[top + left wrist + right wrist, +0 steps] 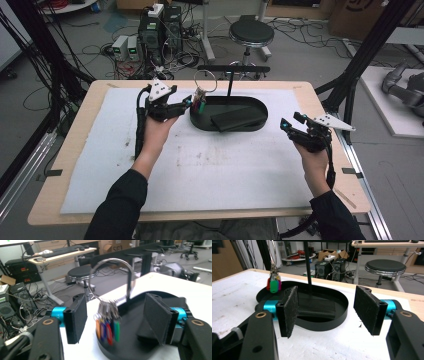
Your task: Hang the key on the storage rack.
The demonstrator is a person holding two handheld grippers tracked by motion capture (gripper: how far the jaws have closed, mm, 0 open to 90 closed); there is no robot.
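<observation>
A metal key ring (205, 80) hangs from the left end of a black T-shaped stand (230, 80) that rises from a black oval tray (260, 126). Keys and coloured tags (199, 103) dangle from the ring over the tray's left end. My left gripper (187, 103) is open at the tags. In the left gripper view the tags (108, 328) hang blurred between the two pads (77, 320), apart from both, with the ring (93, 272) above. My right gripper (291, 121) is open to the right of the tray, with nothing between its jaws. A flat black block (317, 308) lies in the tray (342, 312).
A white mat (200, 170) covers the wooden table (45, 210). Behind the table stand a round stool (251, 34) and computer boxes (160, 30) amid cables. Black frame posts (365, 55) rise at both sides, and a grey robot arm (405, 87) lies at the right.
</observation>
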